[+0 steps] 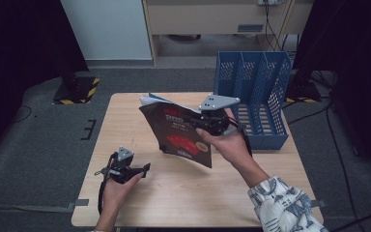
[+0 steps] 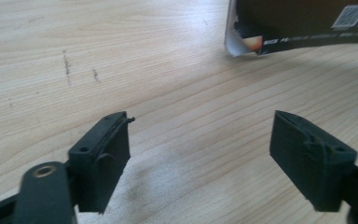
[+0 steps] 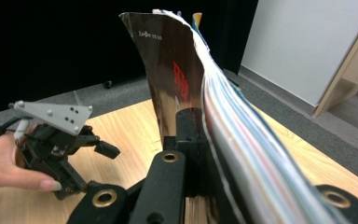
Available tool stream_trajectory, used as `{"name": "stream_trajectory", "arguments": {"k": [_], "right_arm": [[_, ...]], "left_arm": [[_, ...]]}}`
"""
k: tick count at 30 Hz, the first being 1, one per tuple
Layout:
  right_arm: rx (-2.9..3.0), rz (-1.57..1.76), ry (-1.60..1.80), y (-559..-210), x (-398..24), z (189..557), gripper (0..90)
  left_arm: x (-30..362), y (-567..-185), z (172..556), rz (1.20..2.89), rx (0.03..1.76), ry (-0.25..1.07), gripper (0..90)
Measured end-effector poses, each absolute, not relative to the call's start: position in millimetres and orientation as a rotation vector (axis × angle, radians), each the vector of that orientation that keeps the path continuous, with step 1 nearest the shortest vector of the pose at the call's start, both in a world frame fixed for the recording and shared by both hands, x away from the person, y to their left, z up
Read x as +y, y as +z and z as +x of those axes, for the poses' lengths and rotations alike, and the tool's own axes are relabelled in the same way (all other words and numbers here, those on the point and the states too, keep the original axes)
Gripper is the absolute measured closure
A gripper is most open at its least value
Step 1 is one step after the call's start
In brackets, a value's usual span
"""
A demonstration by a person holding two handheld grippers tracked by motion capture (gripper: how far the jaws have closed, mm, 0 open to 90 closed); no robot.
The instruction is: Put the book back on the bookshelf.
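Progress looks midway: we pinch the magazine (image 1: 176, 131) in our right gripper (image 1: 207, 121) above the counter's (image 1: 125, 125) middle, left gripper (image 1: 142, 169) spread and empty, the blue file rack (image 1: 256, 79) at the far right corner apparently its destination.

A blue file rack (image 1: 258, 92) stands at the far right of the wooden table (image 1: 140, 145).

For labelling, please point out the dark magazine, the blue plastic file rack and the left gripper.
dark magazine (image 1: 174, 130), high view, front cover
blue plastic file rack (image 1: 275, 77), high view, perforated side wall
left gripper (image 2: 200, 161), left gripper view, between its jaws
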State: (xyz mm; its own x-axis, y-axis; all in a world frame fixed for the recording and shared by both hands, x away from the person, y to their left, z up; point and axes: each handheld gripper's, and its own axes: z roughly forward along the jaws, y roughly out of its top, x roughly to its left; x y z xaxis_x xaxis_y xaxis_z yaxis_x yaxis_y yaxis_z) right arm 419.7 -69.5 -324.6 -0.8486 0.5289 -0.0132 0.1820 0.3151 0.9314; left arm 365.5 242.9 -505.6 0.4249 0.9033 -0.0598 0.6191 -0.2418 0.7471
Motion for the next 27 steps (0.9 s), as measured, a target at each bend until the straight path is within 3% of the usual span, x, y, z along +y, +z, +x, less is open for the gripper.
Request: {"name": "stream_trajectory", "arguments": {"k": [7,27], "right_arm": [[2.266,0.695,1.53,-311.1,-62.5,427.5,87.1],[2.209,0.795,1.517,-262.0,-64.8,447.4,87.1]], "left_arm": [[244.3,-512.8,367.7,1.982,1.346,0.492,5.4],[245.0,-524.4,369.8,2.028,1.42,0.523,4.7]]}}
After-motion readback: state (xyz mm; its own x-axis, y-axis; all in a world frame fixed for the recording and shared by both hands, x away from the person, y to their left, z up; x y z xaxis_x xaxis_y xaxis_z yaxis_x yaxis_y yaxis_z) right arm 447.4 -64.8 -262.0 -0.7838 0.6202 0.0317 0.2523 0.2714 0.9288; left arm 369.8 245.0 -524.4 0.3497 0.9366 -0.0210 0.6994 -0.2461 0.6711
